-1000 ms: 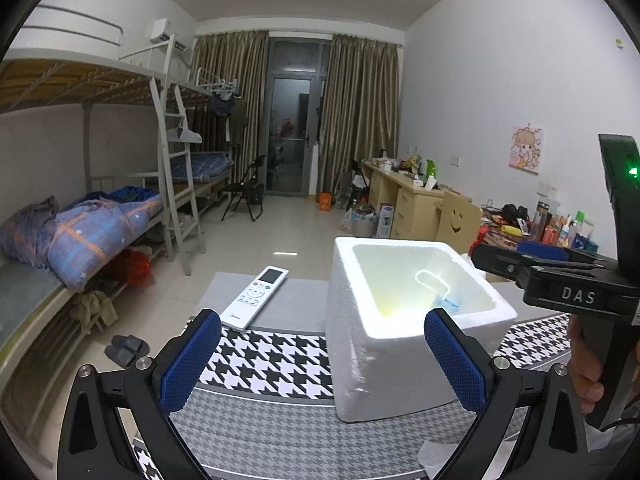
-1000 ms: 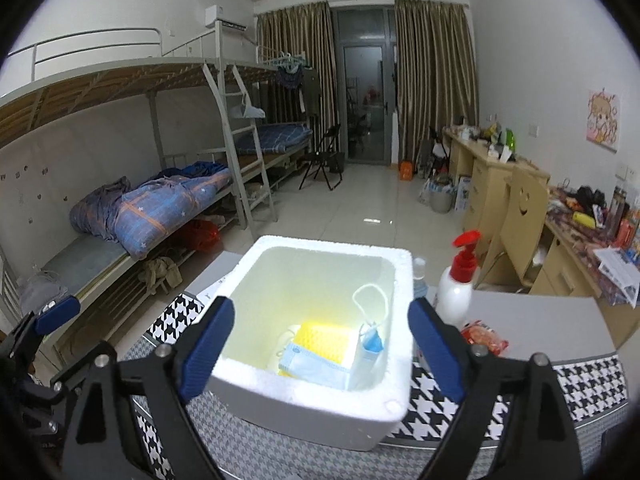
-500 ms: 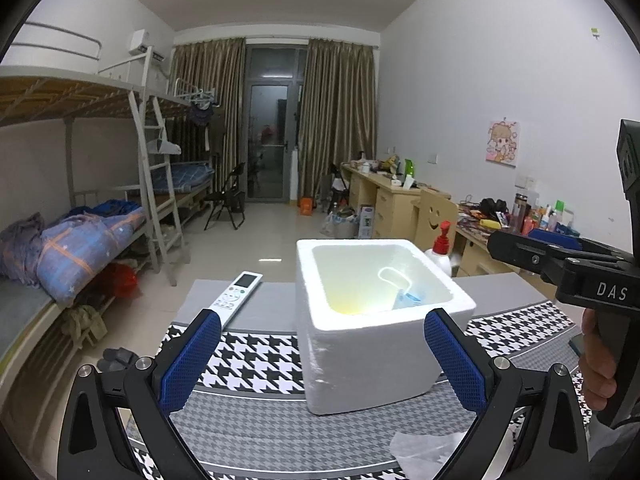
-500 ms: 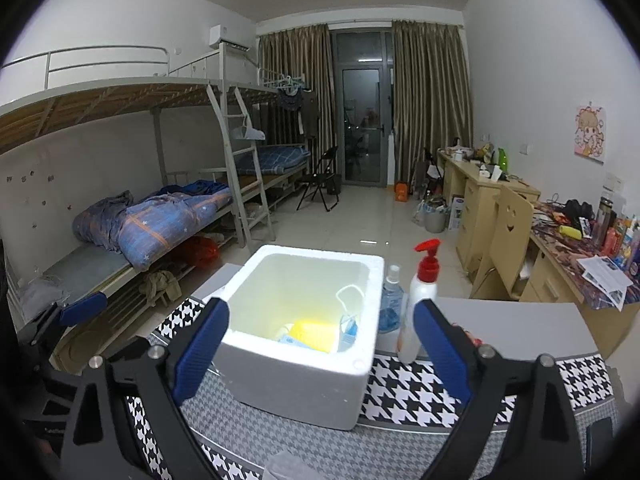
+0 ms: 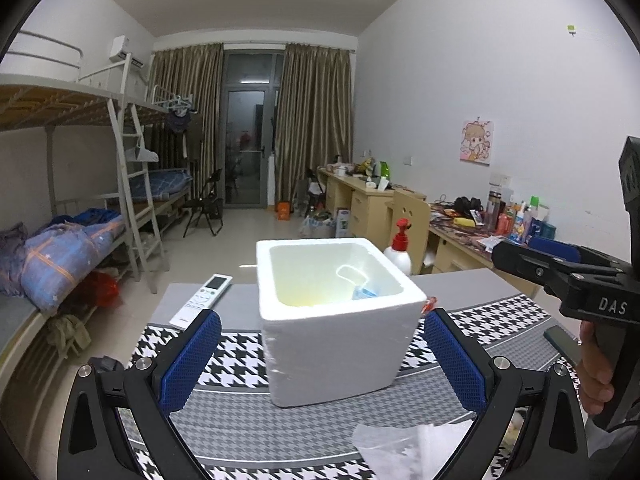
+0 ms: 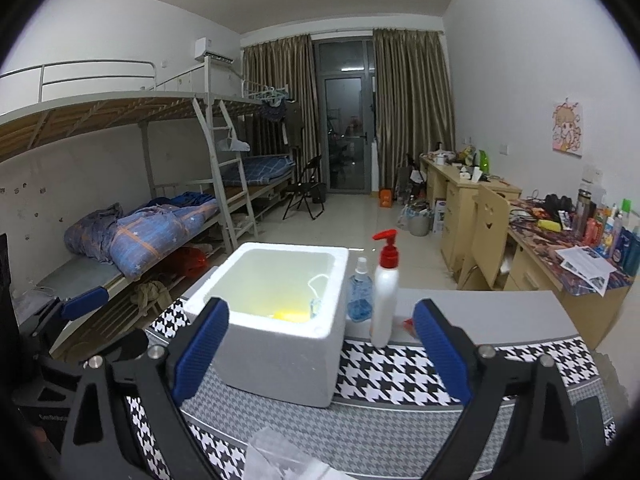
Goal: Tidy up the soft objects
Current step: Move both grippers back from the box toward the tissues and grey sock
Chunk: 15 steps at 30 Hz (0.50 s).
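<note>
A white foam box (image 5: 336, 320) (image 6: 280, 340) stands on the houndstooth cloth. Inside it lie a blue face mask with a white loop (image 5: 362, 290) (image 6: 316, 300) and a yellow soft item (image 6: 290, 315). A clear plastic bag (image 5: 412, 448) (image 6: 280, 460) lies on the cloth in front of the box. My left gripper (image 5: 322, 368) is open, held back from the box, nothing between its blue pads. My right gripper (image 6: 320, 352) is open too, also short of the box; it shows at the right of the left wrist view (image 5: 560, 264), held by a hand.
A white remote (image 5: 202, 300) lies left of the box. A white pump bottle with a red top (image 6: 385, 292) and a blue spray bottle (image 6: 360, 292) stand right of it, with a small red packet (image 6: 408, 322) behind. Bunk beds at left, cluttered desks at right.
Both grippers have pulled back and up from the box, which now looks smaller and farther. The plastic bag has come into view at the bottom. Both stay open.
</note>
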Each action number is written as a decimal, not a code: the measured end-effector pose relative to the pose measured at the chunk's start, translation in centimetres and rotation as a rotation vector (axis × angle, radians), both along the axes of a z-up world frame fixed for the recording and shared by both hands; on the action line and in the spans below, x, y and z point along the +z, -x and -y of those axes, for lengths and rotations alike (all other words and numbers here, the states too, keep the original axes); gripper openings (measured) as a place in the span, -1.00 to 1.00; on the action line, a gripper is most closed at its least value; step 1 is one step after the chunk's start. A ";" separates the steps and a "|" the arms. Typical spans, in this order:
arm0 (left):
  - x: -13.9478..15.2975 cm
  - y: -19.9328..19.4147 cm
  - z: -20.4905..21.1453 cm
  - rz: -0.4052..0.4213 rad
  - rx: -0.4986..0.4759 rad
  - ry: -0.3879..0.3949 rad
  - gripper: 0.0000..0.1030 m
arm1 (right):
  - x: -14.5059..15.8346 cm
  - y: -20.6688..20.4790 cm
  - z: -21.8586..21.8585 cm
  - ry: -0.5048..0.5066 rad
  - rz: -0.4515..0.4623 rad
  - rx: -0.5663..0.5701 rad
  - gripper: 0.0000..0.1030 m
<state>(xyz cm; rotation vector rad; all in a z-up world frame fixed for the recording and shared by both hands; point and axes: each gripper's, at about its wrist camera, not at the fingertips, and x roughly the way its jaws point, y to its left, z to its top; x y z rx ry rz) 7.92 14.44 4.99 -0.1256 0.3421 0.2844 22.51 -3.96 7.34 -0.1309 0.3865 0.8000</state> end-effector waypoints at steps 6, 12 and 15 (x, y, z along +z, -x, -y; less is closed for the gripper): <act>-0.6 0.0 1.4 0.008 -0.014 0.002 0.98 | -0.7 0.7 1.9 0.010 0.018 -0.045 0.86; -1.1 0.0 3.1 0.009 -0.032 -0.009 0.98 | -1.5 1.4 3.8 0.015 0.033 -0.074 0.86; -1.3 0.2 3.9 0.002 -0.054 -0.012 0.98 | -1.8 1.8 4.9 0.008 0.035 -0.085 0.86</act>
